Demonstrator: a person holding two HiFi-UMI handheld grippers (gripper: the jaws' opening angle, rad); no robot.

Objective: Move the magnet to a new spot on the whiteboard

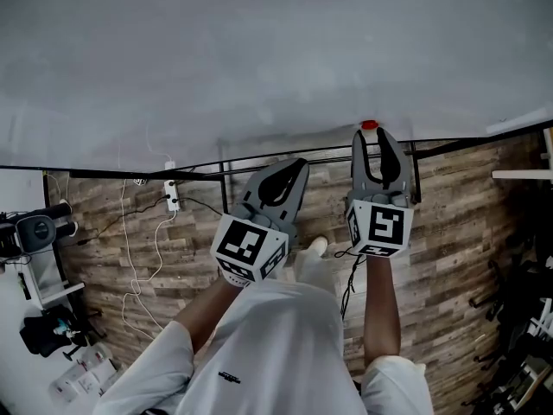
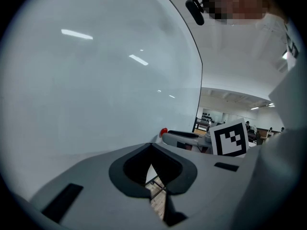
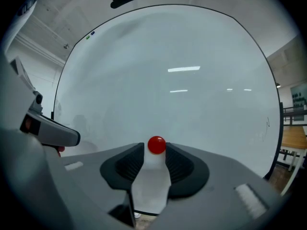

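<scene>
The red magnet (image 3: 157, 145) sits on the whiteboard (image 3: 192, 71), low down near the bottom edge as the head view shows it (image 1: 370, 125). It stands right between the tips of my right gripper (image 3: 156, 153). Those jaws are spread, one ribbed pad on each side of the magnet, and as far as I can see neither pad presses on it. The gripper points straight at the board, about level.

My left gripper (image 1: 296, 166) hangs just beside the right one, lower and farther from the board. Its jaws are pressed together at the tips with nothing in them, and it has no part in this.

From this alone I cannot say whether I am about to take the magnet or have already set it down here. If I am taking it, I should keep the magnet centred in the gap and close both pads evenly on its sides. A pull straight away from the board should free it better than a tilt, which could let it slip out and snap back. If it is placed, I should back straight out with the jaws held wide, so that neither pad clips it and drags it along the smooth surface.
</scene>
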